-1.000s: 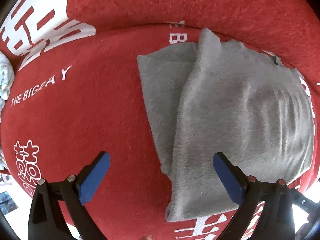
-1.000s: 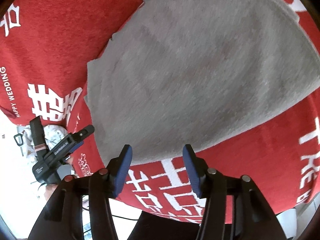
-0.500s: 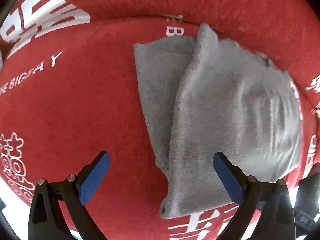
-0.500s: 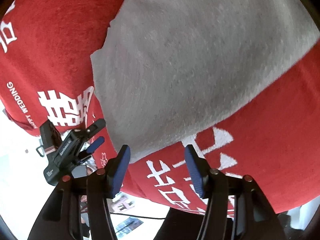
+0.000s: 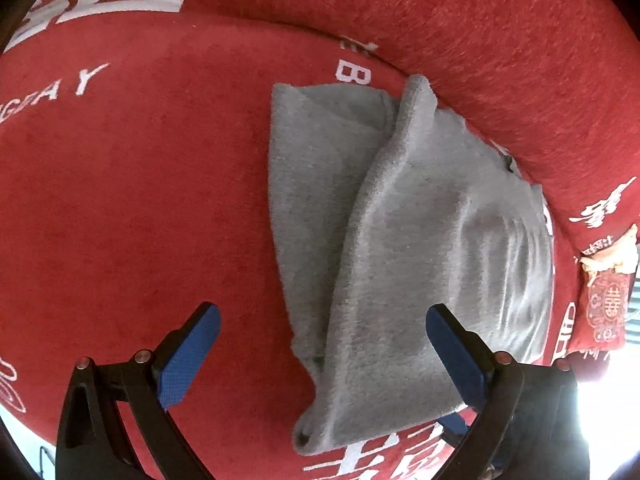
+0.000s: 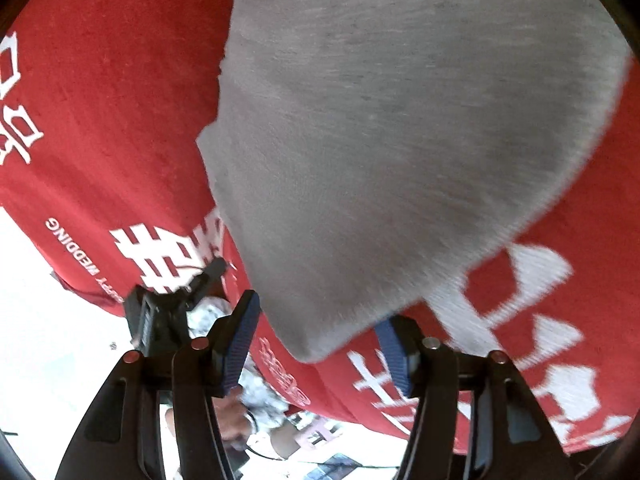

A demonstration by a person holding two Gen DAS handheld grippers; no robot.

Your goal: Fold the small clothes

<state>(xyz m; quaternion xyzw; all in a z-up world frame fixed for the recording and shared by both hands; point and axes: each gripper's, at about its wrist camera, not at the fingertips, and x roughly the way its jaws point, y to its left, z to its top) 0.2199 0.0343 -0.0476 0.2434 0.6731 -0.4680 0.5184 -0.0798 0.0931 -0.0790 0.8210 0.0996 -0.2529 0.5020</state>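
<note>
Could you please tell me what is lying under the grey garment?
The grey garment lies on a red cloth printed with white characters. Its folded top layer covers a lower grey layer at the left. Whatever print or items lie beneath it is hidden.

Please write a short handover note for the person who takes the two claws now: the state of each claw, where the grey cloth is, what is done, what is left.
Left claw: open, holds nothing, above the near end of the grey garment.
Right claw: open, jaws have just been opening; the garment's near corner lies between its pads, not pinched.
The garment lies on the red cover, printed with white characters.
Done: one side is folded over lengthwise; a narrower layer still shows on the left in the left wrist view.
Left: probably grip the near end with both claws, fold it toward the far end, then flatten.
</note>
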